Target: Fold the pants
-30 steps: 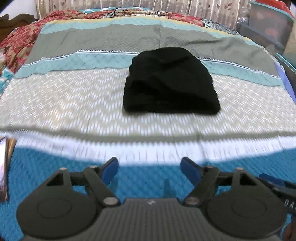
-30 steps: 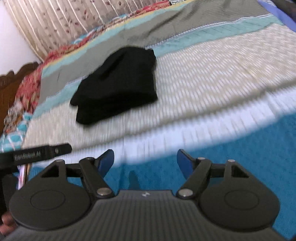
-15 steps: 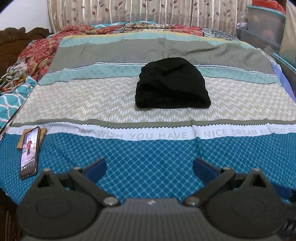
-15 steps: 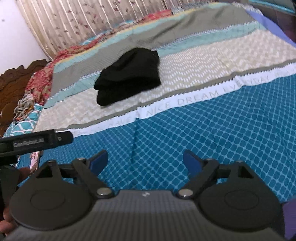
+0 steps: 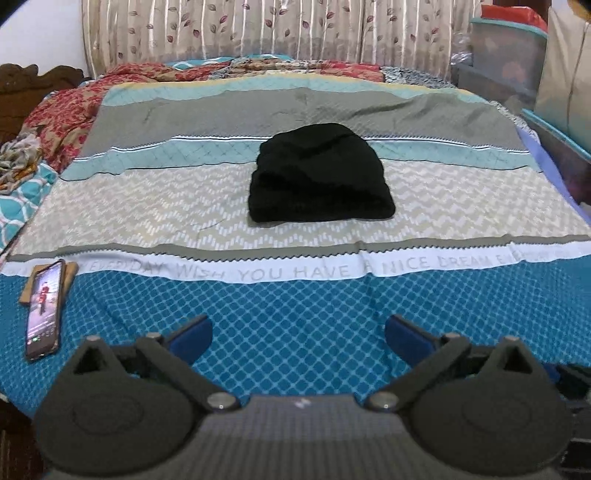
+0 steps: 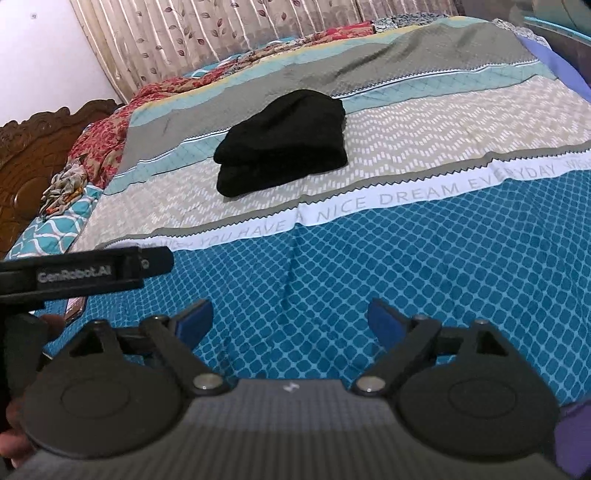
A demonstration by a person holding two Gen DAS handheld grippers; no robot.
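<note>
At the bottom of the left wrist view the left gripper (image 5: 298,334) has its blue pads spread wide with nothing between them, hanging over the blue diamond-print part of the bedspread (image 5: 295,332); the right gripper (image 6: 290,319) at the bottom of its own view is likewise spread and empty, with part of the other tool's black body crossing the left edge. A phone (image 5: 44,308) lies on the spread at the lower left of the left view. Past the white lettered band, in the middle of both frames, the black pants (image 5: 319,175) sit as a compact, layered bundle on the beige zigzag stripe, well apart from both tools. They look already folded, so the task appears close to done or done. The fabric seems soft, thick and limp, light enough to lift but likely to sag and slide open if pinched by one layer only; a safe hold would take the whole stack at the near folded edge, one tool at each corner. Farther back, a red patterned quilt (image 5: 66,110) and curtains (image 5: 258,29) fill the top of the frame.
</note>
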